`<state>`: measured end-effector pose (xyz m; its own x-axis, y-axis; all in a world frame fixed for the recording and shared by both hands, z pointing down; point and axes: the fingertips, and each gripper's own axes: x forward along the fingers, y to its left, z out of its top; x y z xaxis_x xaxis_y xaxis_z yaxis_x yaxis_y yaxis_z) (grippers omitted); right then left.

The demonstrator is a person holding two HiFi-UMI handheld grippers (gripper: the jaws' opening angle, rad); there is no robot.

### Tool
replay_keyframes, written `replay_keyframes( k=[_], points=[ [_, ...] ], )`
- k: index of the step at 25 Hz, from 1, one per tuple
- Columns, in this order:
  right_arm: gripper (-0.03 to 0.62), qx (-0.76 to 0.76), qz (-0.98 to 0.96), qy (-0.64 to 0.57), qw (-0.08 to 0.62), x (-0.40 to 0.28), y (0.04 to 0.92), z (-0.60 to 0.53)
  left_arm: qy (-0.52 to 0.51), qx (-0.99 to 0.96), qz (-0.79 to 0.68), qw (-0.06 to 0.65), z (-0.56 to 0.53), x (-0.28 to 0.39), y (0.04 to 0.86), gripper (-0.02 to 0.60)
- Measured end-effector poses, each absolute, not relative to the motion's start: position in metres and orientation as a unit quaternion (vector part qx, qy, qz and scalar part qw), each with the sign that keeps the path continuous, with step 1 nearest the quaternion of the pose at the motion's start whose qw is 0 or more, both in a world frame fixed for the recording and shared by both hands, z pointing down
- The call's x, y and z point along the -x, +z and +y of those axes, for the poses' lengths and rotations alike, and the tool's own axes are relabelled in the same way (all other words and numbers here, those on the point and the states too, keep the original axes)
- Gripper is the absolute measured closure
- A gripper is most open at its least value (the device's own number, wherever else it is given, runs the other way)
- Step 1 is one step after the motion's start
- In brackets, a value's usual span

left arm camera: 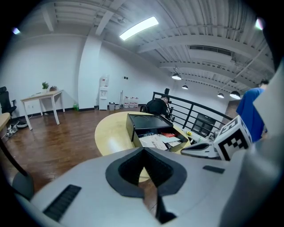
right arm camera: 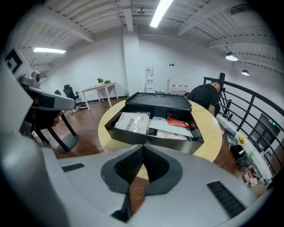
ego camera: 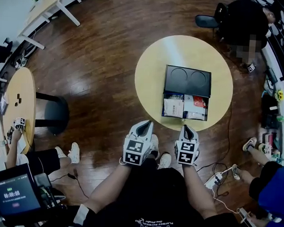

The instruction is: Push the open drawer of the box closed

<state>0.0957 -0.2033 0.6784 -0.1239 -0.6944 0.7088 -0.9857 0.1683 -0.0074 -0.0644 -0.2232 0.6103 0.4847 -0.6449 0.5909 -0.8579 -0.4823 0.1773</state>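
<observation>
The black box [ego camera: 187, 81] sits in the middle of the round yellow desk [ego camera: 152, 68]; its drawer [ego camera: 185, 117] is pulled out on the side facing the person, with papers [ego camera: 173, 107] and a red packet [ego camera: 199, 101] lying in it. Both claws hang side by side short of the drawer, touching nothing; the left claw [ego camera: 145, 125] has its jaws pressed together and empty; the right claw [ego camera: 186, 129], likewise closed on nothing, points at the drawer's front from the desk's near edge.
</observation>
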Motion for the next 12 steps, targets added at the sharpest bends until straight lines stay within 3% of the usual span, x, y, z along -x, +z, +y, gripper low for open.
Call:
replay_keyframes(
  k=[5, 12],
  points=[
    [0.586, -0.590, -0.698, 0.276, 0.297, -0.099, 0.691, -0.207, 0.240, -0.831, -0.445, 0.233, -0.223, 0.059, 0.615, 0.584],
    [0.518, -0.587, -0.691, 0.293, 0.302, -0.099, 0.701, -0.209, 0.242, -0.831, -0.442, 0.235, -0.217, 0.059, 0.616, 0.584]
  ],
)
